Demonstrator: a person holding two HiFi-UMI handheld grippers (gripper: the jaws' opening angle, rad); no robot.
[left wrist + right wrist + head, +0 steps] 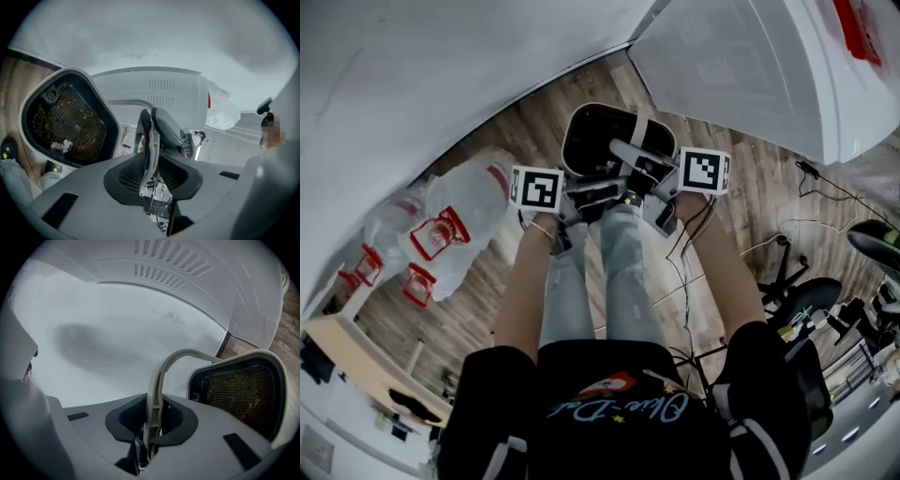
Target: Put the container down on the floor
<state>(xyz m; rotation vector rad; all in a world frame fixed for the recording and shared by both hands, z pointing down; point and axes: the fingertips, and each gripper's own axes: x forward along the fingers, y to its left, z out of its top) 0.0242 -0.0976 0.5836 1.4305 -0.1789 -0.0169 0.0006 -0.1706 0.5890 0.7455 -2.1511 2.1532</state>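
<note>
The container (598, 134) is a white-rimmed bin with a black mesh-lined inside, and it hangs over the wooden floor (502, 141) in front of my knees. Its pale grey bail handle (630, 150) arches over the opening. Both grippers grip that handle side by side: the left gripper (586, 192) and the right gripper (656, 187). In the left gripper view the handle (149, 140) stands pinched between the pads of the left gripper (151, 161), with the container's opening (65, 123) to the left. In the right gripper view the handle (157, 390) runs through the right gripper (152, 427), and the container (241, 390) is at right.
Clear plastic bags with red print (450, 220) lie on the floor to the left. A large white appliance (750, 66) fills the upper right and a white wall the upper left. Cables (811, 202) and a wheeled chair base (797, 286) are at right.
</note>
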